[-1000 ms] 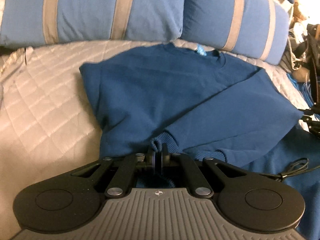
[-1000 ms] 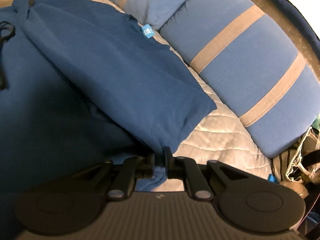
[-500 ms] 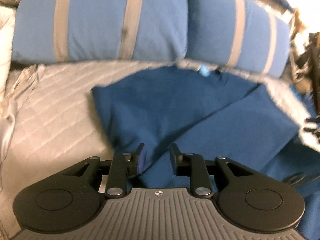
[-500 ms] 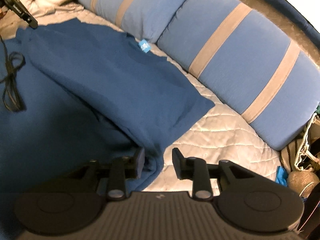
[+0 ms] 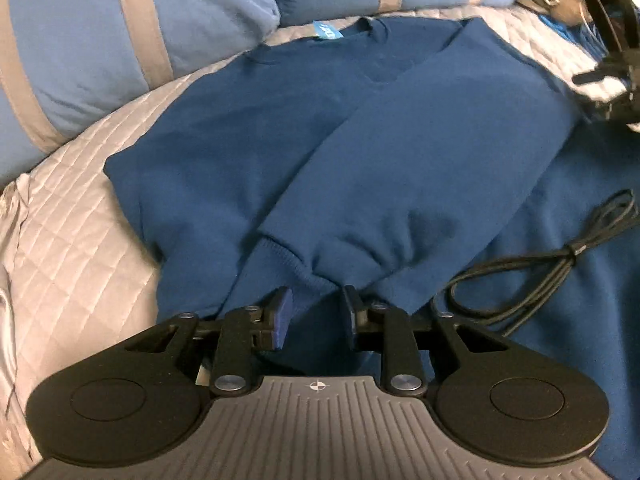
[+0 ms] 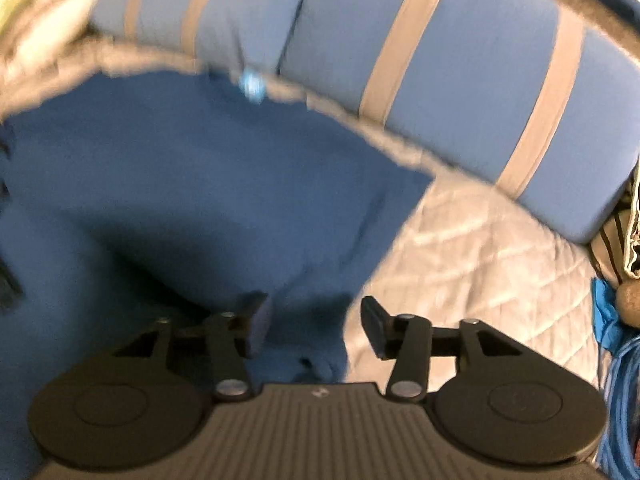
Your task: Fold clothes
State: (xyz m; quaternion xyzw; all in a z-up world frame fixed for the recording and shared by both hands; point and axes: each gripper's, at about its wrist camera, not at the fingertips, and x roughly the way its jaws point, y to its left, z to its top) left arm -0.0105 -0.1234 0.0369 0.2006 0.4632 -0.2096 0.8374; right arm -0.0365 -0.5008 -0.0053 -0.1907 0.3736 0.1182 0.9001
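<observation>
A dark blue sweatshirt [image 5: 248, 140] lies flat on the quilted grey bedspread [image 5: 72, 248], with its sleeve [image 5: 420, 152] folded across the body and its light blue neck tag [image 5: 326, 32] toward the pillows. My left gripper [image 5: 316, 300] stands open just above the ribbed cuff [image 5: 280, 264]; its pads do not press the cloth. The right wrist view is blurred. There my right gripper [image 6: 314, 306] hangs over the sweatshirt's [image 6: 200, 184] near corner. Its jaws are opening and the cloth lies loose beneath them.
Two blue pillows with grey stripes [image 5: 100, 40] [image 6: 460, 80] line the far edge. A black cable [image 5: 540, 256] lies on more blue cloth [image 5: 580, 320] to the right. Bare bedspread [image 6: 480, 248] shows right of the sweatshirt, with blue cord and clutter [image 6: 616, 360] beyond.
Both grippers were shut on the blue cloth a second ago and have let it go; their jaws now stand apart. Both views have swung sideways, and the right one is blurred.
</observation>
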